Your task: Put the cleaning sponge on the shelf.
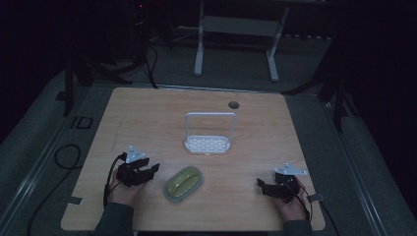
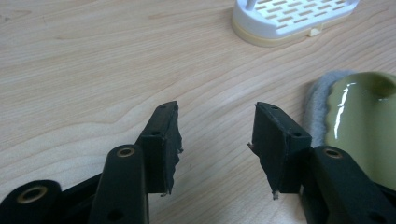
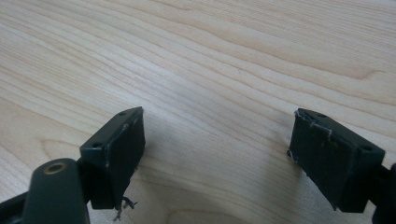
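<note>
wooden table carries a green oval dish with a grey rim near the front edge, between the two grippers. behind it, toward the table's middle, stands a white slotted rack with an upright handle. left gripper rests just beside the dish, jaws apart, nothing between them. right gripper sits well apart from the dish at the right, jaws spread wide over bare wood.

Black left gripper, grey plate, trailing cable
</note>
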A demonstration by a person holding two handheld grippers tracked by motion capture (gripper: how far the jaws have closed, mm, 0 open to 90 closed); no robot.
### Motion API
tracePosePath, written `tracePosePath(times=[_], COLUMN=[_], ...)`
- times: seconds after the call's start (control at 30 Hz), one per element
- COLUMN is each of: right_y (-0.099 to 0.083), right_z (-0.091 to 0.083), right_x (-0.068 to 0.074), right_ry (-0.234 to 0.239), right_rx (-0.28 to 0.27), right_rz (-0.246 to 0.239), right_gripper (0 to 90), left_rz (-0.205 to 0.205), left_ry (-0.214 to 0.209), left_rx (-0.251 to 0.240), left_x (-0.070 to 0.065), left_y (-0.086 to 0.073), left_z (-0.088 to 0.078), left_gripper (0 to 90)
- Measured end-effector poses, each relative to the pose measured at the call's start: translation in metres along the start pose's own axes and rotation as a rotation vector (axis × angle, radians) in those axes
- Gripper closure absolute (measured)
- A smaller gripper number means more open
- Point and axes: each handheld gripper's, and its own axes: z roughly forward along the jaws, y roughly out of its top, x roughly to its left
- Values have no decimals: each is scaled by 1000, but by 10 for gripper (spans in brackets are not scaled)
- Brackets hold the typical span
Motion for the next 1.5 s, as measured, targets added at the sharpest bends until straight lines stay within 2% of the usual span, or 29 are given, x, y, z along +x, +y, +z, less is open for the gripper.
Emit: tracePosePath(times=[0.27, 0.77, 0.93, 1.13, 1.5], right_y=[0, 0, 0, 0, 0], right_z=[0, 0, 0, 0, 0], right_x=[0, 0, 0, 0, 0], right_ry=[0, 0, 0, 0, 0], right_rx=[1, 1, 0, 0, 0], right_rz=[0, 0, -1, -1, -2], right_gripper=[177, 177, 177, 177, 177], left_rz=[1, 71, 73, 100, 157], left_ry=[-49, -80, -96, -114, -151], left_rx=[28, 78, 80, 101, 163], left_x=[-2, -18, -23, -30, -43], left_y=[8, 27, 35, 44, 54], left_z=[-5, -5, -2, 0, 6], left_gripper=[520, 538, 557, 552, 542])
